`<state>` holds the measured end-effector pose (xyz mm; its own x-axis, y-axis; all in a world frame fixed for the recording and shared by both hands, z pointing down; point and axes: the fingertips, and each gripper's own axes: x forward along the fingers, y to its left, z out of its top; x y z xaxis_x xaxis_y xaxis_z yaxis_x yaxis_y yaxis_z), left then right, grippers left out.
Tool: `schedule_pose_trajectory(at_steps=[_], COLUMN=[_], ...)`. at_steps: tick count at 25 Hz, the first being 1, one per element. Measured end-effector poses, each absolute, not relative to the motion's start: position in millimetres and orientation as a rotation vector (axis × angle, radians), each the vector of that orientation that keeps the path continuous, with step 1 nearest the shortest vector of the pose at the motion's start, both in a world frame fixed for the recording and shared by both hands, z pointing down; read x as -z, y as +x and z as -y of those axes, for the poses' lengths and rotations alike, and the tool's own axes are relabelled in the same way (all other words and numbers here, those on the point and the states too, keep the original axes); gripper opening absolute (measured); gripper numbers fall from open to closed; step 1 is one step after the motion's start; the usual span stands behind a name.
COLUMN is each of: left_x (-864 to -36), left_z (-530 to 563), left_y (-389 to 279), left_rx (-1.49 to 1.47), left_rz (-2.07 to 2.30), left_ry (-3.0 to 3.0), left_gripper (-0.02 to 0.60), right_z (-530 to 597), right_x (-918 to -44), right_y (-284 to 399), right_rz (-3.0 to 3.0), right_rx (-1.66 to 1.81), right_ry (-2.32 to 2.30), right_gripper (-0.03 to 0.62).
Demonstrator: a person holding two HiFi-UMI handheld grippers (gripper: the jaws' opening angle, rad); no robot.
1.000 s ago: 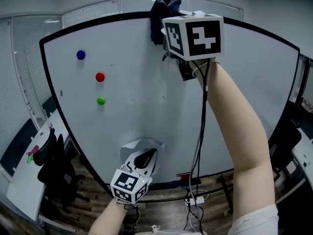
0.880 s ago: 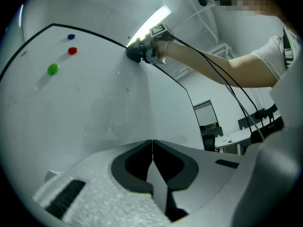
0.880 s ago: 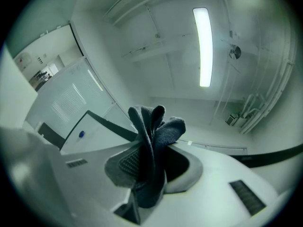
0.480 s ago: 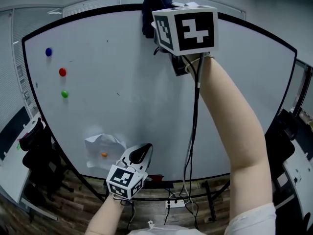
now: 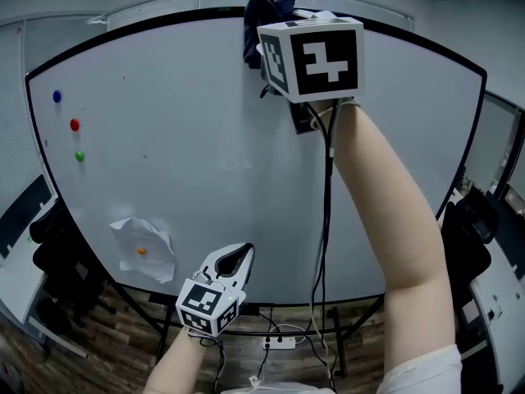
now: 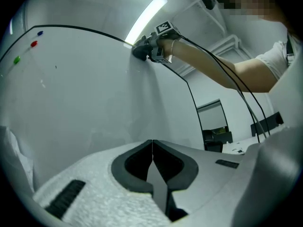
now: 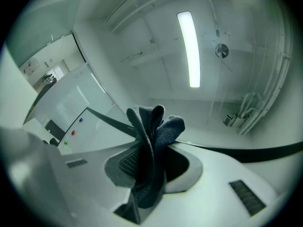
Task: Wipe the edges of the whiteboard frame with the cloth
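The whiteboard's black frame point(image 5: 426, 44) runs round the white board in the head view. A dark blue cloth point(image 5: 267, 11) lies bunched over the top edge of the frame. My right gripper point(image 5: 272, 25) is raised to that edge, shut on the cloth, with its marker cube in front of it. In the right gripper view the cloth point(image 7: 151, 141) sticks up from between the jaws of the right gripper point(image 7: 149, 169), and the frame point(image 7: 265, 151) passes behind it. My left gripper point(image 5: 234, 261) hangs low before the board's bottom, shut and holding nothing point(image 6: 152, 143).
A crumpled paper point(image 5: 141, 249) is pinned by an orange magnet at the board's lower left. Blue point(image 5: 57, 96), red point(image 5: 75, 125) and green point(image 5: 79, 156) magnets sit at the upper left. Cables hang from my right arm. Office chairs and desks stand at both sides.
The right gripper has slid the cloth rightward along the top frame edge, away from the magnets. The left gripper has drifted right of the crumpled paper.
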<state>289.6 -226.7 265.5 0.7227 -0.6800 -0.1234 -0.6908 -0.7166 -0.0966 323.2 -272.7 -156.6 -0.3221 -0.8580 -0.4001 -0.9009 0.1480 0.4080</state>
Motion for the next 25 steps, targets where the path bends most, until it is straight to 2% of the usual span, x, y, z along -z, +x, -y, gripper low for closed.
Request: schedule_pose_trajectory(at_steps=[9,25], left_x=[-269.0,-262.8], left_z=[204.1,187.0], left_y=[343.6,360.0], left_rx=[-0.138,-0.119], left_rz=[-1.075,-0.982], left_ry=[-2.833,-2.837], left_gripper=[0.018,0.018], right_z=[265.7,258.8], right_x=[143.4,141.6], right_y=[360.7,414.8], right_rz=[-2.368,-2.291], right_rx=[-0.825,-0.763], right_ry=[-1.768,-1.858], right_gripper=[0.086,0.089])
